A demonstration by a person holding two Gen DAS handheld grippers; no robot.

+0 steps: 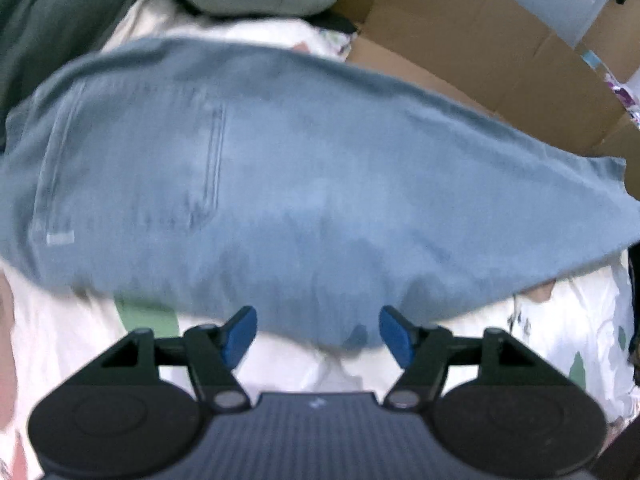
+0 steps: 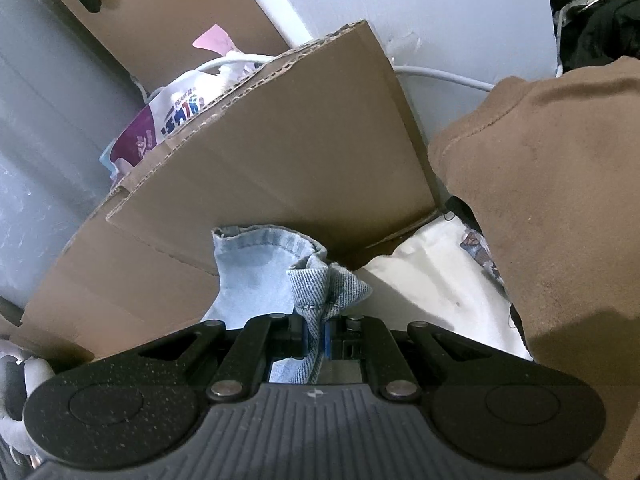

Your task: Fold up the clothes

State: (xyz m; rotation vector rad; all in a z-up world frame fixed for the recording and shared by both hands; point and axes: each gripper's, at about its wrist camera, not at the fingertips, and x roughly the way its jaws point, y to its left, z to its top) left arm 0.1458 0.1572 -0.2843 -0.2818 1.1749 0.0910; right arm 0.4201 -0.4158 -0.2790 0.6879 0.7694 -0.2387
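Light blue jeans [image 1: 304, 184] are seen spread across a white patterned bedsheet [image 1: 560, 320], blurred in the left wrist view. The denim is pale and washed, with a stitched pocket seam and a small light label toward the left end. The fabric narrows toward the right, where it reaches the sheet's edge beside a cardboard box [image 1: 480, 40].

The left gripper [image 1: 318, 330] is held above the near edge of the jeans; its blue pads [image 1: 240, 334] stand well apart, and no cloth is pinched between them.

In the right wrist view, the right gripper [image 2: 318, 340] is clamped on a bunched hem of the jeans [image 2: 260, 272]; the stitched hem and the twill reverse side are visible above the pads. A brown garment [image 2: 560, 200] is noted at the right, over the sheet.
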